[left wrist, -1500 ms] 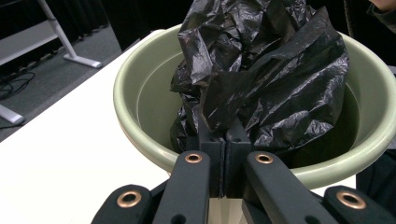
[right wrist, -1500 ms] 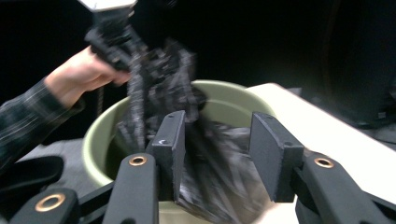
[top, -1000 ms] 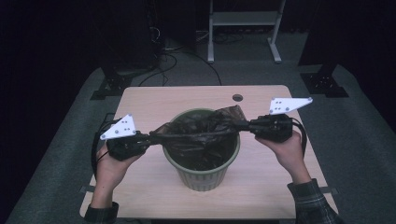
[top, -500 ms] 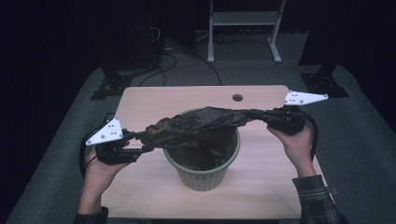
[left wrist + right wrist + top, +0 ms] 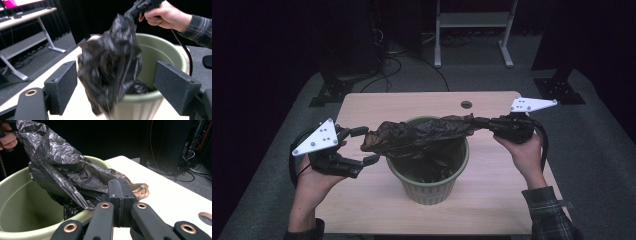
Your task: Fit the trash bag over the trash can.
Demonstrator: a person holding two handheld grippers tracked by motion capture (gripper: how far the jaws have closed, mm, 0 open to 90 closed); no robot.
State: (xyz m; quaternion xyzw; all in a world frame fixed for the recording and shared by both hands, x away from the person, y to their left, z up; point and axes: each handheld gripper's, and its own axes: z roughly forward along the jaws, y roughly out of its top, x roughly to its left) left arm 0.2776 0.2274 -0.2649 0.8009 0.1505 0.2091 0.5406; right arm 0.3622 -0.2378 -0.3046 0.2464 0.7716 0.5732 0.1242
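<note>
Over table [image 5: 492, 200], right hand-held gripper [image 5: 478, 121] pinches bag [image 5: 422, 135]; left hand-held gripper [image 5: 369, 145] just opened.

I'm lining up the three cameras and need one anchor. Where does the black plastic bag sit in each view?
High view: the black plastic bag stretches across the middle, above the green bin.
Left gripper view: centre, hanging in front of the bin's near rim, between the open jaws.
Right gripper view: upper left to centre, its end pinched in the shut jaws.
Shared landmark: the green bin.
</note>
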